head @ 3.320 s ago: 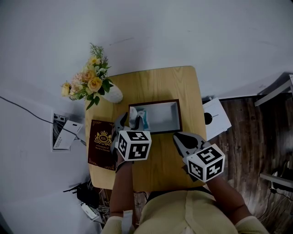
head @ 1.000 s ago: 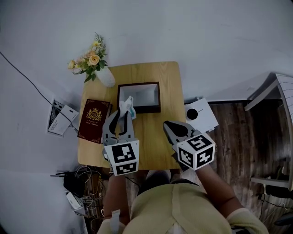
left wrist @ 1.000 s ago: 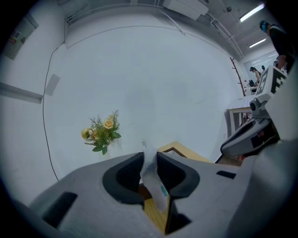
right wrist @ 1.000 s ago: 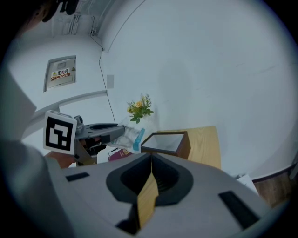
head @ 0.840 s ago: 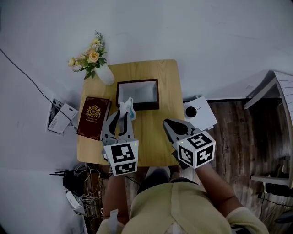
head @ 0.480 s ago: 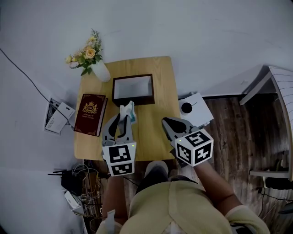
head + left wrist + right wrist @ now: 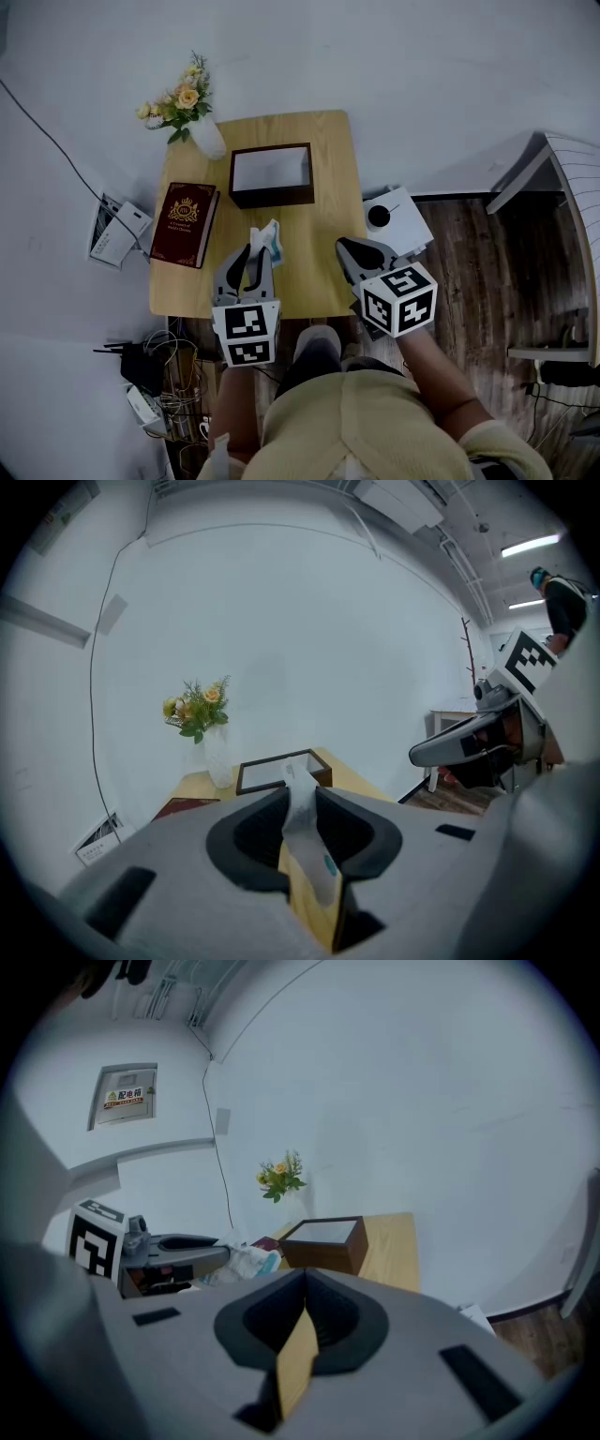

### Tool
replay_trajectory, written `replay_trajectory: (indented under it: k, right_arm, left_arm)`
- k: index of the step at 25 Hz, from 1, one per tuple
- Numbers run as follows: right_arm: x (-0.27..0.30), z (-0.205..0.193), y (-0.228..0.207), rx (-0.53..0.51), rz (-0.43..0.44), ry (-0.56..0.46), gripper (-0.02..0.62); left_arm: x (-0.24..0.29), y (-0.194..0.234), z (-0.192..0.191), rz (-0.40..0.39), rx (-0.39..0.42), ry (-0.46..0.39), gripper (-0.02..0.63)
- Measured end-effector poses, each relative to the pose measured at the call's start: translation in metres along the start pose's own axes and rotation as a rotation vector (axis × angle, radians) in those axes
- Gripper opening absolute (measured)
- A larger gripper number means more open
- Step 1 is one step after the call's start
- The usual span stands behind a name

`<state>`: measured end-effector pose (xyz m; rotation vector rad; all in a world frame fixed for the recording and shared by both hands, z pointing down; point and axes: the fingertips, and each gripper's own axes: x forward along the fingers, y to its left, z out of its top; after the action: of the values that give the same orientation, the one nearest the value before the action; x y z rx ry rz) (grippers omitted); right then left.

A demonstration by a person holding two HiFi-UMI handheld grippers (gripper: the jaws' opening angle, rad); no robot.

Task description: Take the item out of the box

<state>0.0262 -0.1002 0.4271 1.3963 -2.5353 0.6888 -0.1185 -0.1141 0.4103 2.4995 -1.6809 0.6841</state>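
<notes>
Left gripper [image 7: 255, 267]: fingers clamped on the packet [image 7: 268, 240], over the near half of the wooden table [image 7: 323, 234], clear of the box [image 7: 272, 175]. Right gripper [image 7: 349, 251]: fingers together, nothing between them. Box stands open mid-table, book [image 7: 185, 225] left of it, flower vase [image 7: 192, 112] at the far corner. Pale wall behind, wood flooring [image 7: 487, 281] to the right.
</notes>
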Motion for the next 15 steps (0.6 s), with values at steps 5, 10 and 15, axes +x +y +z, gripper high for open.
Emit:
replay_trajectory:
  k: [5, 10, 15]
  right_arm:
    - [-0.003, -0.003, 0.002, -0.01, -0.005, -0.001, 0.029]
    - [-0.008, -0.004, 0.003, -0.023, -0.015, -0.007, 0.028]
    - [-0.014, -0.005, -0.002, -0.026, -0.035, -0.004, 0.028]
  left_arm:
    - [-0.01, -0.003, -0.013, 0.0, -0.017, 0.01, 0.102]
    - [-0.017, -0.004, -0.018, -0.008, -0.053, 0.008, 0.101]
    - [-0.02, -0.008, -0.019, -0.006, -0.051, 0.01, 0.101]
